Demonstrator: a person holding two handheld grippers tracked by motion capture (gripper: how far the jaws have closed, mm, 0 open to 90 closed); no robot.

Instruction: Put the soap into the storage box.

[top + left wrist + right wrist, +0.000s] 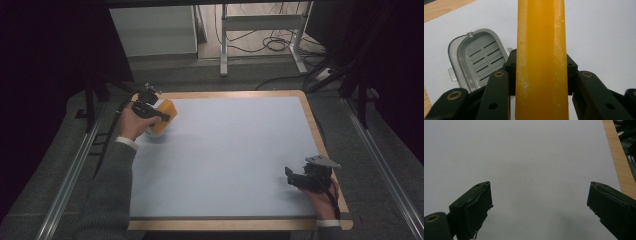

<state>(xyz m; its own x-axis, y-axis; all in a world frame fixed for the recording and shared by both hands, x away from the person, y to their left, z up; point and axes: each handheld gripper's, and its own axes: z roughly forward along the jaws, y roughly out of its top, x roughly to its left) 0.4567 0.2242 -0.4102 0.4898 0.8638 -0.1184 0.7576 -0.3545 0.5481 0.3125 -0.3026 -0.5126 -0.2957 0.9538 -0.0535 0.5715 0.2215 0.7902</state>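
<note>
Left gripper point(161, 116) was clamped on an orange block point(165, 115) at the table's point(240, 220) far-left corner; right gripper point(292, 176), jaws apart, hovered near its right edge.

A yellow-orange block point(541, 60), soap-like with a smooth, faintly white-flecked face, stands upright between the jaws of the left claw point(541, 72), clamped on both sides and running past the claw tips. Just behind the claw and to its left lies a grey oval dish point(477, 60) with slotted ribs, flat and open side up on the white worktop point(604, 35).
</note>
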